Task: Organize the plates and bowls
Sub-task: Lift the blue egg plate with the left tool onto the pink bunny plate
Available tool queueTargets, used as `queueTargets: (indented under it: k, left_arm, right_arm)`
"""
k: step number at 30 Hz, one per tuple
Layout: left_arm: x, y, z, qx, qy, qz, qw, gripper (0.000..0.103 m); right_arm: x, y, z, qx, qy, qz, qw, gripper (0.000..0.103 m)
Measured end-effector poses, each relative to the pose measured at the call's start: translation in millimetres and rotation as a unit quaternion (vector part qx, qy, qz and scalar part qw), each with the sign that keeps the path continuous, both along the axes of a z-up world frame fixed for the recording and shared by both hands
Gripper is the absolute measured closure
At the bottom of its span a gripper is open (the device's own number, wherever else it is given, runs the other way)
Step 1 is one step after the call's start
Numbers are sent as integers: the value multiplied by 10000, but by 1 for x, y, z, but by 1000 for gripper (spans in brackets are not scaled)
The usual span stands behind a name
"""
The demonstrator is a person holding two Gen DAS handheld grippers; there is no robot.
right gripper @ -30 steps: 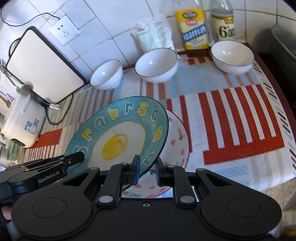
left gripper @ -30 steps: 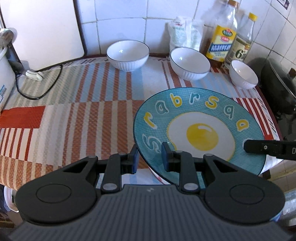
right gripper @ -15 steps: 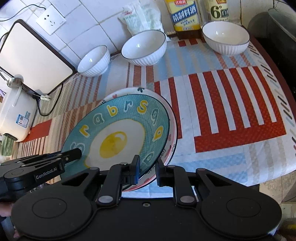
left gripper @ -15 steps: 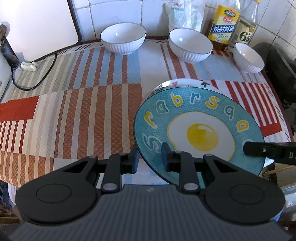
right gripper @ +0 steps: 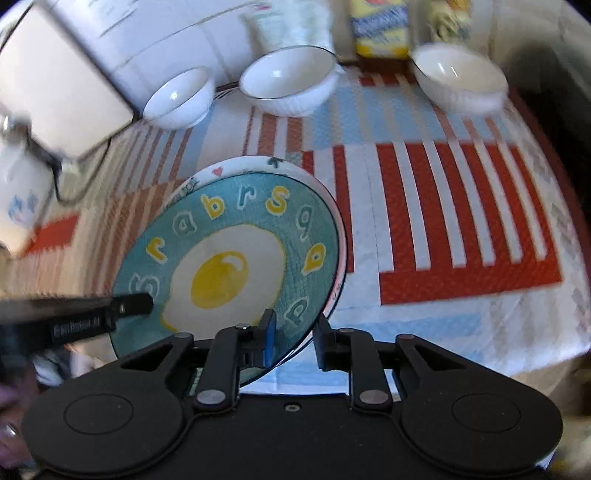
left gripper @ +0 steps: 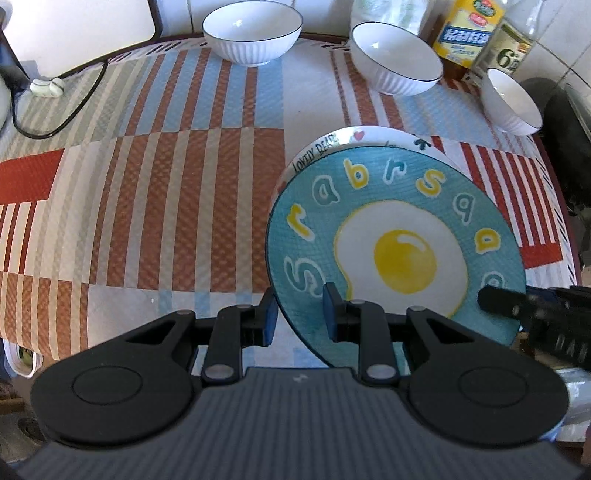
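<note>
A teal plate with a fried-egg picture (left gripper: pixel 399 236) (right gripper: pixel 236 266) lies on top of a white patterned plate (left gripper: pixel 332 142) (right gripper: pixel 255 164) near the table's front edge. My left gripper (left gripper: pixel 297 317) straddles the teal plate's near left rim, jaws apart. My right gripper (right gripper: pixel 293 341) straddles its near right rim, jaws also apart. Three white bowls stand at the back: left (left gripper: pixel 253 31) (right gripper: pixel 179 98), middle (left gripper: pixel 395 57) (right gripper: pixel 290 83), right (left gripper: pixel 511 101) (right gripper: pixel 460 81).
Striped cloth covers the table (left gripper: pixel 166 166). Oil and vinegar bottles (left gripper: pixel 469 29) and a bag stand by the tiled wall. A dark pot (left gripper: pixel 569 129) sits at the right edge. A rice cooker (right gripper: pixel 22 192) and cable (left gripper: pixel 55 122) are at the left.
The teal plate has come down onto the white plate. Both grippers' jaws have widened around its rim. The right wrist view is blurred from motion.
</note>
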State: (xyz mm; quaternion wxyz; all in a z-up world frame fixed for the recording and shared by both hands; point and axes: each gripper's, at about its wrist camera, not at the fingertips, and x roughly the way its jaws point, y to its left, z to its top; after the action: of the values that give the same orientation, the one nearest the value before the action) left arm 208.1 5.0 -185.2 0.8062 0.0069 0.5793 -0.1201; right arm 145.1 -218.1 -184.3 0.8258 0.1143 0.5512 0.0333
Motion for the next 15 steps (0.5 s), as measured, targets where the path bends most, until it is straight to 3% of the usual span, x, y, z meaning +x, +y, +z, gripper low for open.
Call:
queueTargets:
  k: [2, 6, 15]
  left_arm:
    - [4, 0, 0, 46, 18, -5, 10000, 79]
    - [9, 0, -3, 72, 134, -63, 9999, 79]
    - [8, -6, -13, 169, 330, -322, 9988, 80]
  right_arm:
    - [2, 8, 1, -213, -37, 139, 9997, 71]
    - [8, 6, -3, -180, 39, 34, 9998, 69]
    - [12, 26, -16, -940, 198, 181, 9952, 61]
